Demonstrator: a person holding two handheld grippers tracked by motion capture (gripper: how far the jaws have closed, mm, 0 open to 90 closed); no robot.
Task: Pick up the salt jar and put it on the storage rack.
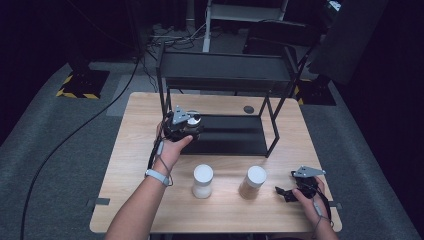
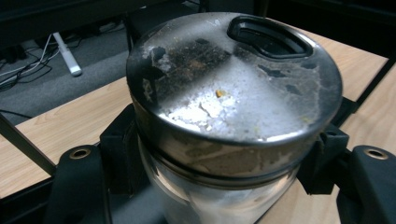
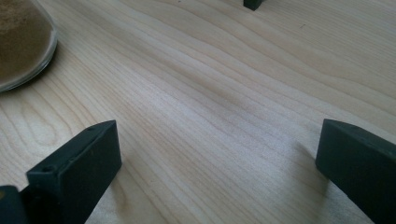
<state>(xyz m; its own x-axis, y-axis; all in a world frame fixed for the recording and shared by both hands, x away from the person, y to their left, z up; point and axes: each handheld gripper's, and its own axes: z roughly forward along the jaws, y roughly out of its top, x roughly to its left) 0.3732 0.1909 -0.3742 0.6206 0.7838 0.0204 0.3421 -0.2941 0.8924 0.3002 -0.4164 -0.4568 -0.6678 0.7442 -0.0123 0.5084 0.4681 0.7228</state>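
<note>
Fingers (image 2: pixel 224 186) clamp the shaker jar (image 2: pixel 233 93); right fingers (image 3: pixel 219 168) wide apart

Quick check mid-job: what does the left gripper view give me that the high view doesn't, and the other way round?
Left gripper view alone: the jar's metal lid close up, with its smudged, speckled top and dark oval recess, and black fingers pressing the jar's sides.

High view alone: the black shelf rack, the white-lidded jar of pale contents, the one of brown contents, and the right gripper resting open on the table.

Both: the metal-lidded jar held in the left gripper, and the wooden table.
</note>
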